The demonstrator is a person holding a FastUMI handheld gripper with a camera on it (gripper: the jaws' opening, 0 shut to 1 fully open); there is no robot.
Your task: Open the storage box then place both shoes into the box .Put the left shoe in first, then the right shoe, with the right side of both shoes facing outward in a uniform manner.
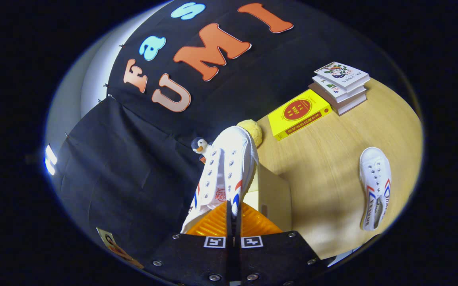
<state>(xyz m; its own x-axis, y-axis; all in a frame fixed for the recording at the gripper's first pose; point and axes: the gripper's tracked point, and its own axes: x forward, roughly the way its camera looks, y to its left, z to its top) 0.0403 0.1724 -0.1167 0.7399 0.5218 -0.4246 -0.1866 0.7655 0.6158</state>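
Between the claw point(233, 216) fingers, clamped tight at its collar, a white shoe point(225, 171) hangs above the storage box point(272, 194), likely for lowering in. Well apart, the other shoe point(375, 186) lies on the bench point(324, 167).

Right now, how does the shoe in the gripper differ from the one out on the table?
The held shoe hangs lifted, pinched at its edge between the closed fingers of the hand-held gripper, above the storage box. The other shoe lies flat on the wooden table, untouched, far off to the side. Both are white lace-up sneakers with red and blue stripes.
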